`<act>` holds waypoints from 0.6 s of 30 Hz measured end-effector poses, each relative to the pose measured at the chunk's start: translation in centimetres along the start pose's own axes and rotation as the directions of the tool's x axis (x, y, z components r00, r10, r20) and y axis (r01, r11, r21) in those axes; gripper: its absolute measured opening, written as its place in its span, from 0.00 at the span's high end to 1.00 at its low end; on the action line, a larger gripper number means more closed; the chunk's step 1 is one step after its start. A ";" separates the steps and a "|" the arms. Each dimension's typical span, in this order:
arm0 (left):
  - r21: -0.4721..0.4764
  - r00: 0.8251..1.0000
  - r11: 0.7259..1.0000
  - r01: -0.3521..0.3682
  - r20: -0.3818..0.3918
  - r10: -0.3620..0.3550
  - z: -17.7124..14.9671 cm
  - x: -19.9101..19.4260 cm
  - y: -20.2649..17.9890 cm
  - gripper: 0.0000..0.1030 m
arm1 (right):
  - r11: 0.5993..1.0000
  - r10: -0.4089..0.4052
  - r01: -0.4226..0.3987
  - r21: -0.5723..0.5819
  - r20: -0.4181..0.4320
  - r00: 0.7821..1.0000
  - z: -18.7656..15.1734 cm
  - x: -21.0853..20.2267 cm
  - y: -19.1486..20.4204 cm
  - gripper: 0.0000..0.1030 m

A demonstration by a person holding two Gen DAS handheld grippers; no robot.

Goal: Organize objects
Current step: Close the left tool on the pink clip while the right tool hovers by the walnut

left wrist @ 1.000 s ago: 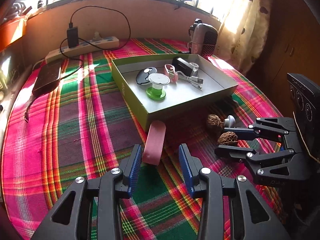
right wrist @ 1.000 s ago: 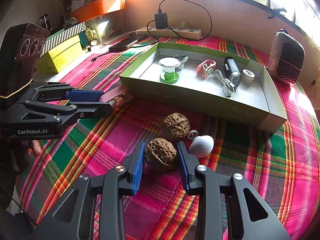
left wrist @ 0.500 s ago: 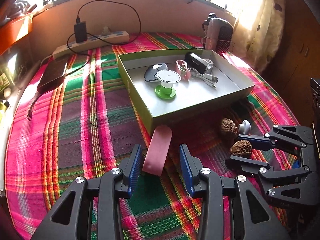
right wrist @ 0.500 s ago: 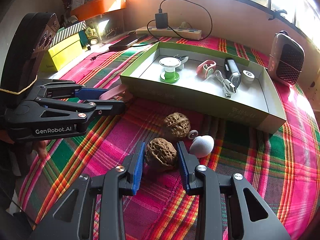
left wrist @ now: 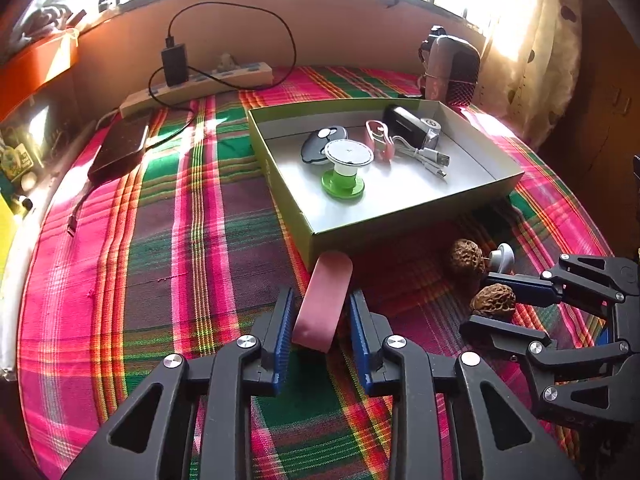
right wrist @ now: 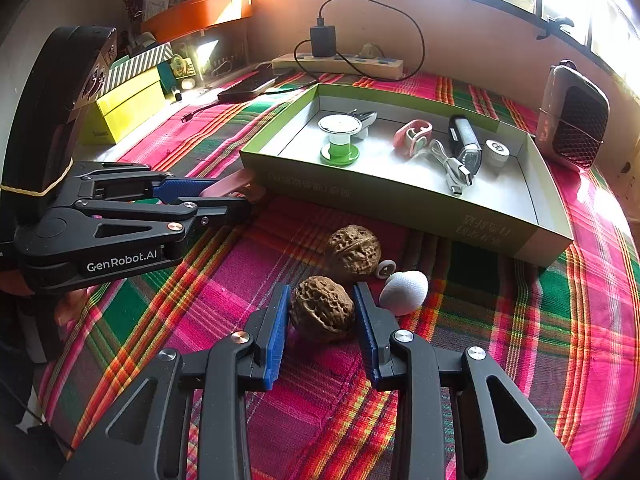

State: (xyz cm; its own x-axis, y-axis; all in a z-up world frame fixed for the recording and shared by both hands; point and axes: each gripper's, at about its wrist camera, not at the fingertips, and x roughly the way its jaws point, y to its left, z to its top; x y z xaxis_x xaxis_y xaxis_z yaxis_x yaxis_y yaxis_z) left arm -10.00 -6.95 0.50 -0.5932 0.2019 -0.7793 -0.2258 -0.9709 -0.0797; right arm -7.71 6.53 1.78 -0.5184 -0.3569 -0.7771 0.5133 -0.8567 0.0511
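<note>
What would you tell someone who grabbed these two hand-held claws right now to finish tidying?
Left gripper: fingers closing around the pink eraser, which lies against the green box.
Right gripper: shut on a walnut on the cloth.
Done: spool, pink clip, cable and torch are boxed.
Left: eraser, both walnuts, including the second walnut, and white egg-shaped piece.

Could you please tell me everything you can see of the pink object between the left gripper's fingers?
The pink object is a flat, smooth, matte oblong with rounded corners. It lies tilted on the plaid cloth, its far end against the green box. The left gripper straddles its near end, jaws closing; contact is unclear.
</note>
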 end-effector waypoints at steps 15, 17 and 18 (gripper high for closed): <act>0.007 1.000 1.000 -0.008 0.006 0.008 -0.3 -0.2 0.0 0.85 | 1.000 0.000 0.000 -0.001 0.000 1.000 -0.1 0.0 0.0 0.68; 0.006 1.000 1.000 -0.008 0.006 0.008 -0.3 -0.2 0.0 0.85 | 1.000 -0.005 0.005 -0.005 -0.001 1.000 0.0 0.0 0.0 0.68; 0.005 1.000 1.000 -0.008 0.005 0.008 -0.3 -0.3 0.0 0.85 | 1.000 -0.010 0.010 -0.010 -0.001 1.000 0.0 0.0 0.1 0.68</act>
State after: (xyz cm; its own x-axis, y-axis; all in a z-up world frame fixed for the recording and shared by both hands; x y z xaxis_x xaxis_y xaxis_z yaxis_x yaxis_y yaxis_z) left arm -9.60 -7.05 0.50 -0.5992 0.1947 -0.7766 -0.2249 -0.9719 -0.0702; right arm -7.63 6.45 1.75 -0.5222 -0.3481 -0.7785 0.5154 -0.8561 0.0371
